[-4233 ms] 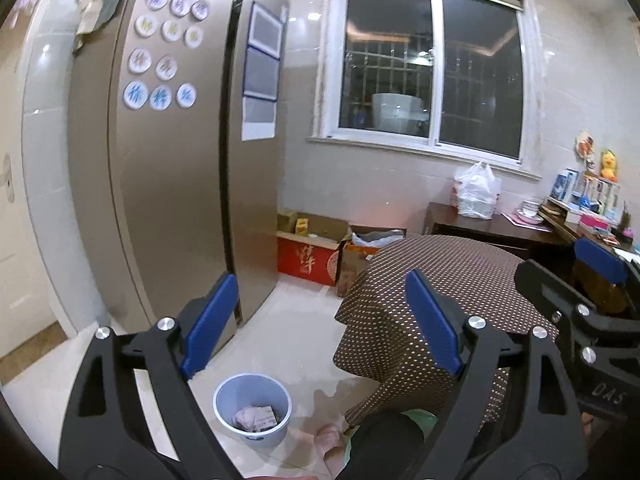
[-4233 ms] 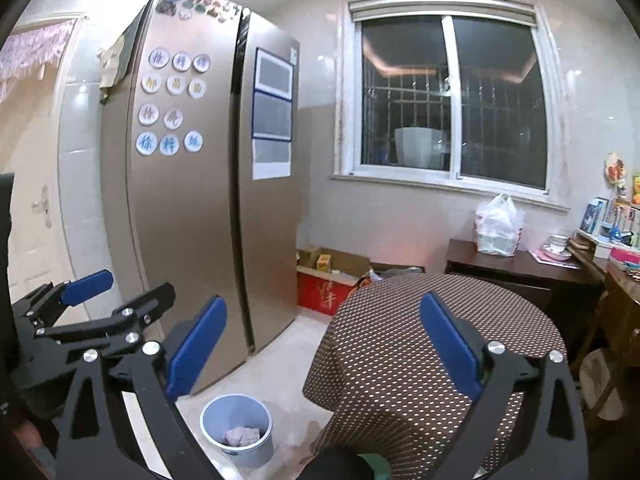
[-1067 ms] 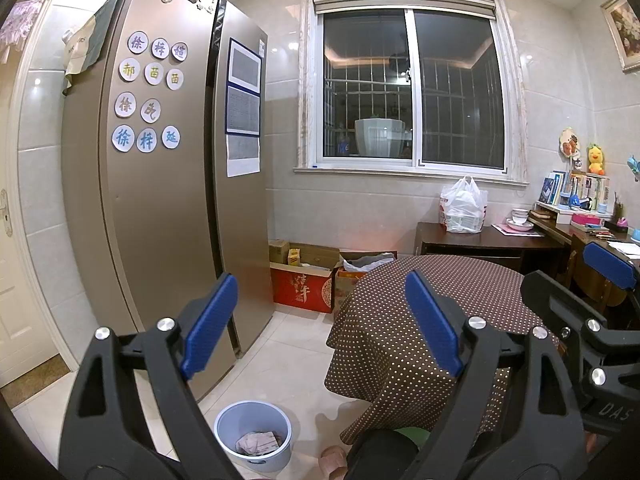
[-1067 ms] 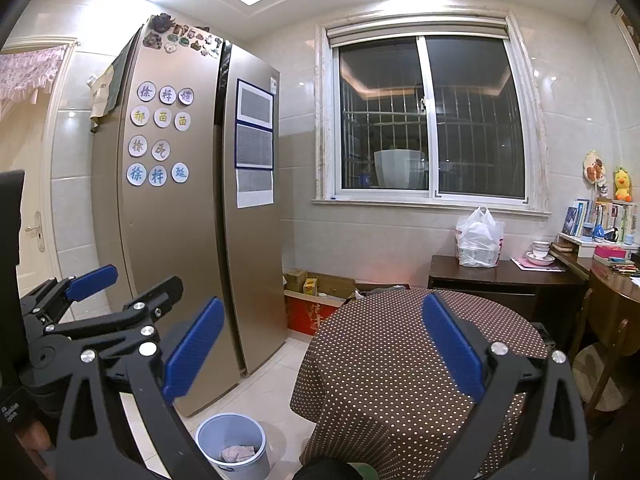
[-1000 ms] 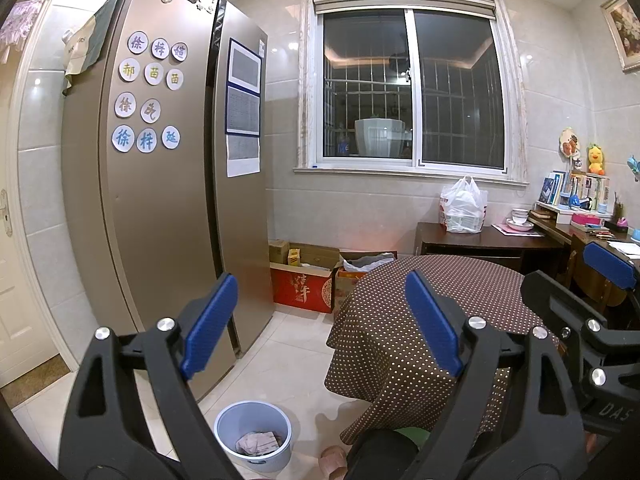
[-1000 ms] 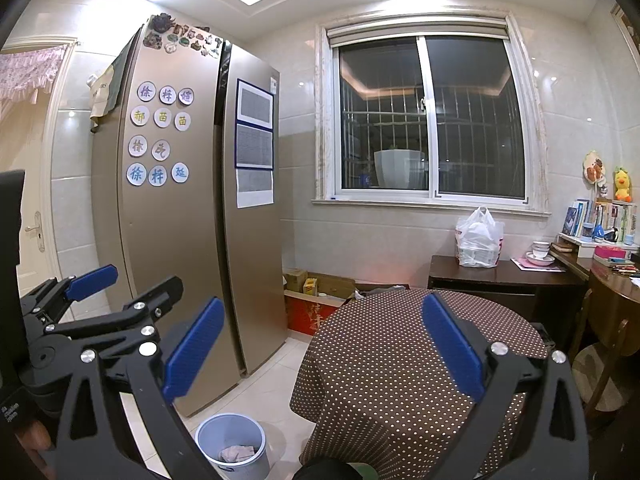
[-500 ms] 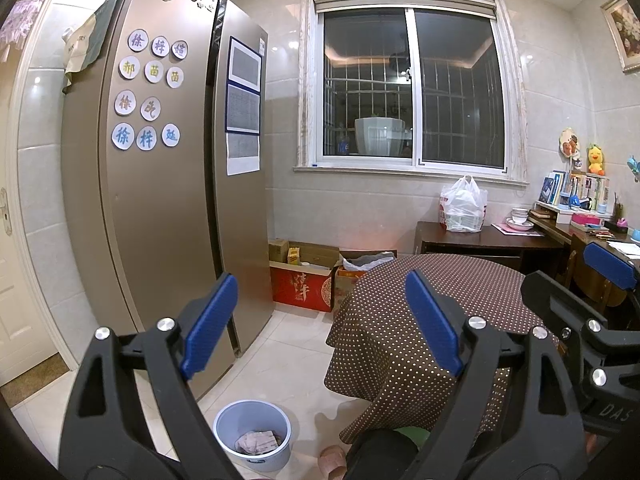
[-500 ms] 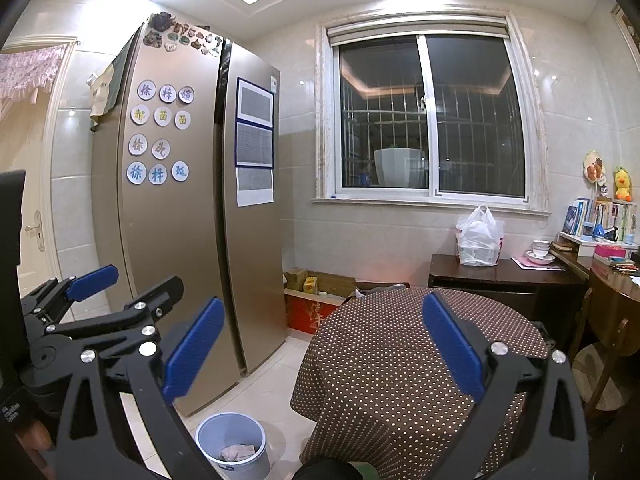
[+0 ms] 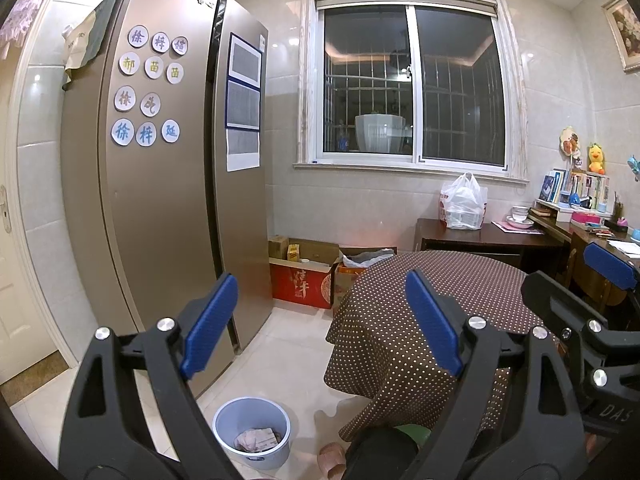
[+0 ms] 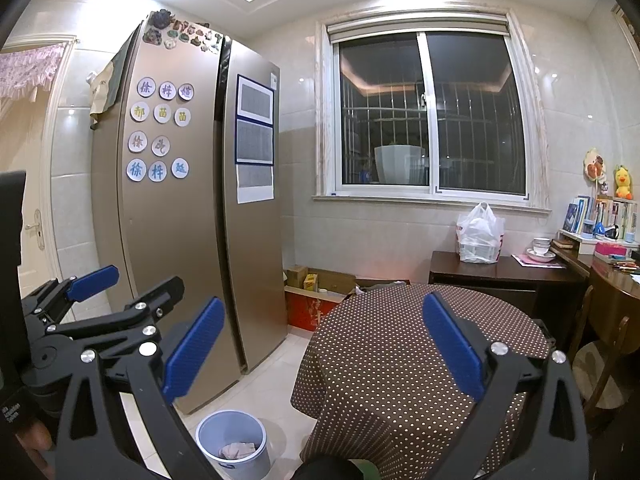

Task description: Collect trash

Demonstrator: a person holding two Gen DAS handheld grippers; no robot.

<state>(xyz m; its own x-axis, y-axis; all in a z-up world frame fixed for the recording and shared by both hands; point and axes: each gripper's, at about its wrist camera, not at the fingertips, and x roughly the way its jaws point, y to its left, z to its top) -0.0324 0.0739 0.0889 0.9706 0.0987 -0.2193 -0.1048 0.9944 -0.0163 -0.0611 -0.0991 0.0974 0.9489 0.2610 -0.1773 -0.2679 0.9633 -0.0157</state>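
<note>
A pale blue waste bin (image 9: pixel 252 432) stands on the tiled floor between the fridge and the round table, with crumpled paper trash (image 9: pixel 257 438) inside. It also shows in the right wrist view (image 10: pixel 232 442). My left gripper (image 9: pixel 320 320) is open and empty, held high above the bin. My right gripper (image 10: pixel 320 344) is open and empty, held high over the table's edge. Each gripper shows at the edge of the other's view.
A tall bronze fridge (image 9: pixel 168 200) with round magnets stands at left. A round table with a brown dotted cloth (image 9: pixel 440 320) is at right. Cardboard boxes (image 9: pixel 304 276) sit under the window. A dark desk (image 9: pixel 480 236) holds a white plastic bag (image 9: pixel 463 204).
Both grippers have tilted up and risen since four seconds ago, so more wall and ceiling show. Over the last second nothing has visibly moved.
</note>
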